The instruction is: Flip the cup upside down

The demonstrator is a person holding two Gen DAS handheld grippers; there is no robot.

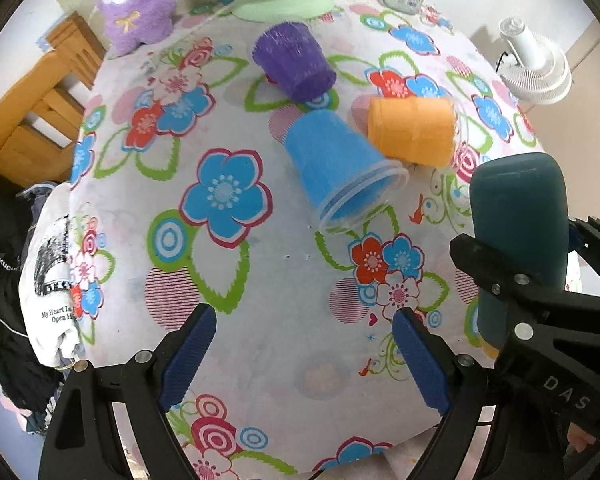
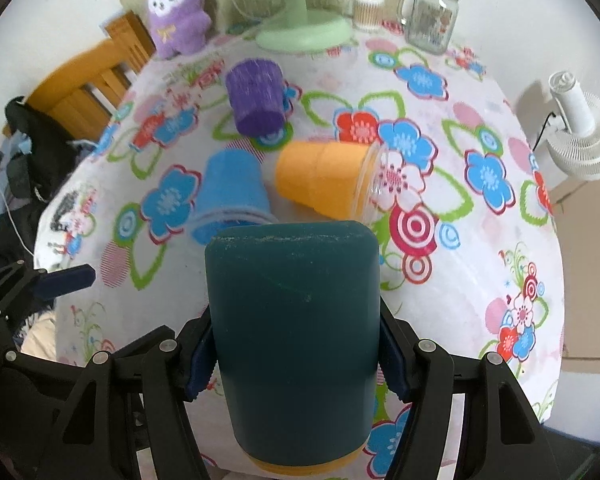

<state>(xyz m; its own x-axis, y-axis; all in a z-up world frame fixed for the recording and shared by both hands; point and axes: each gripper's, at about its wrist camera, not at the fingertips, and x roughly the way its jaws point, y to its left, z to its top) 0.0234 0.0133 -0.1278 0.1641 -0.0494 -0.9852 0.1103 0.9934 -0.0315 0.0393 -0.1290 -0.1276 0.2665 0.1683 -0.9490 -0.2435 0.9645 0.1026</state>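
Right gripper [image 2: 296,354] clamped on teal cup [image 2: 294,320], closed end forward, yellow rim [image 2: 300,467] partly cut off, left gripper [image 1: 304,356] wide apart, holding nothing, above table [image 1: 260,280].

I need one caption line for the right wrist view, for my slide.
Right claw grips the dark teal cup above the floral tablecloth, beyond it blue, orange and purple cups.
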